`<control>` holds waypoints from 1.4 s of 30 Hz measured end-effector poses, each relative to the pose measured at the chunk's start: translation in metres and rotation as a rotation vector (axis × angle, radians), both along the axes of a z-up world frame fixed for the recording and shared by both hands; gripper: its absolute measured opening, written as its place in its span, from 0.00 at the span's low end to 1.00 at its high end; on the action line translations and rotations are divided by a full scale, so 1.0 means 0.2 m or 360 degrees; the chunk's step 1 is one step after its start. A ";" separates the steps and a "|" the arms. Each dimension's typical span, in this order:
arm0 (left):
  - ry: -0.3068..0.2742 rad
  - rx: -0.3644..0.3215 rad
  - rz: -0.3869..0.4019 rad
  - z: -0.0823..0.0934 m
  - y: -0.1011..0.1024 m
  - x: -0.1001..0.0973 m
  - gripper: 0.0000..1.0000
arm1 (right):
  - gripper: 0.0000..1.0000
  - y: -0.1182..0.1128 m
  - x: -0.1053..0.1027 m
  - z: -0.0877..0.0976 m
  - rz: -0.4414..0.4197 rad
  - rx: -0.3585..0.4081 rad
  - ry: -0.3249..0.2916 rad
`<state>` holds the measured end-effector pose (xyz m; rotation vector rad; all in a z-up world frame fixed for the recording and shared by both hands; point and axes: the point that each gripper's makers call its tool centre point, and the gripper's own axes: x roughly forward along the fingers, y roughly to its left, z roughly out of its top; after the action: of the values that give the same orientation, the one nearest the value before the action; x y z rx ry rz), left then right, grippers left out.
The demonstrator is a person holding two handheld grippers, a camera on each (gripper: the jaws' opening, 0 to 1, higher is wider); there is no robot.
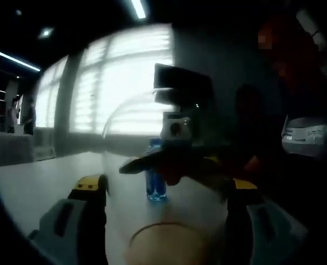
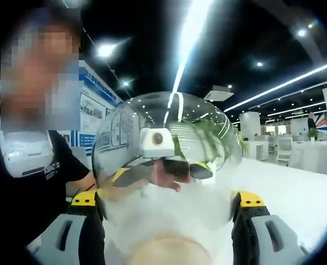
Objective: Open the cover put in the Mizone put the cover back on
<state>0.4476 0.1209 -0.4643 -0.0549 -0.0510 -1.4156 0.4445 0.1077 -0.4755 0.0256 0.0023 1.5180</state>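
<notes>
Bright office windows backlit the white tabletop [image 1: 36, 182] where both tools [image 1: 163, 190] [image 2: 166, 207] gripped the clear glass dome cover [image 2: 169, 143] aloft, blue Mizone bottle [image 1: 155, 179] waiting beyond; next probably lowering it over.

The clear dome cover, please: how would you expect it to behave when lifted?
Probably light for its size: the clear dome cover looks thin-walled and hollow. Its glossy, curved wall, mirroring the ceiling lights, may slip between jaws. It seems rigid, holding a smooth round shape.
</notes>
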 end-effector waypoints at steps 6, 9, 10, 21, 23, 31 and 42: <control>0.0006 0.0000 0.0028 0.00 -0.04 0.00 0.80 | 0.90 0.00 0.00 0.00 0.0001 0.0003 -0.0006; 0.0006 0.0007 0.0038 0.00 -0.05 0.00 0.81 | 0.90 0.01 0.01 0.00 0.0003 0.0000 -0.0017; 0.0008 0.0008 0.0047 0.00 -0.05 0.00 0.82 | 0.90 0.01 0.01 0.00 0.0003 0.0003 -0.0018; -0.0002 0.0034 0.0124 -0.01 -0.08 0.01 0.85 | 0.90 0.01 0.01 0.00 -0.0004 0.0027 -0.0021; -0.0007 0.0019 0.0127 -0.01 -0.08 0.01 0.85 | 0.90 0.01 0.02 0.00 -0.0002 0.0037 -0.0015; -0.0008 -0.0031 0.0071 0.00 -0.06 0.01 0.84 | 0.90 0.01 0.02 0.01 0.0006 0.0040 -0.0017; -0.0014 0.0005 0.0022 -0.01 -0.06 0.01 0.82 | 0.90 0.01 0.01 0.00 0.0044 -0.0045 -0.0021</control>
<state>0.4501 0.1097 -0.4662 -0.0456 -0.0566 -1.4021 0.4473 0.1100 -0.4762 -0.0069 0.0135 1.5453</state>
